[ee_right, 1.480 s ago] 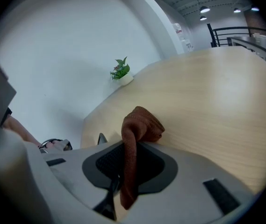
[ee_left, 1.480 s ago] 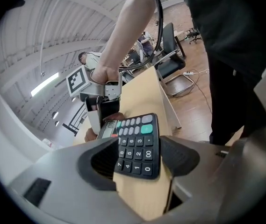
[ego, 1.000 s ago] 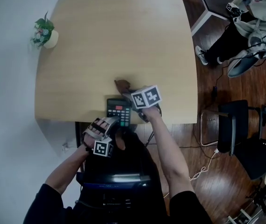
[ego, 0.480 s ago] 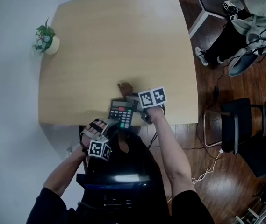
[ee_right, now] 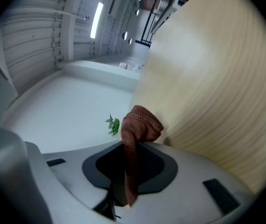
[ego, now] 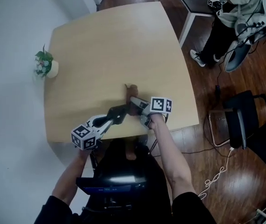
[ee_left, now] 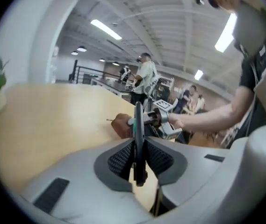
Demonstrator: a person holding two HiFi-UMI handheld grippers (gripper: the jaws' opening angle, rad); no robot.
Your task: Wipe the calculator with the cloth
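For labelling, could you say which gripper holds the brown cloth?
The right gripper: it pinches the brown knitted cloth; the left gripper has just closed its jaws on the dark flat calculator.

Potted plant [ego: 44, 64] on wooden table [ego: 114, 41]

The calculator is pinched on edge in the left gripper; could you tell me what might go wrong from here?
1. The jaws of the left gripper have just been closing on the calculator, gripped by its thin edge above the table; it might twist or slip when wiped.
2. The right gripper holds the cloth by a narrow fold, so rubbing may pull it out.
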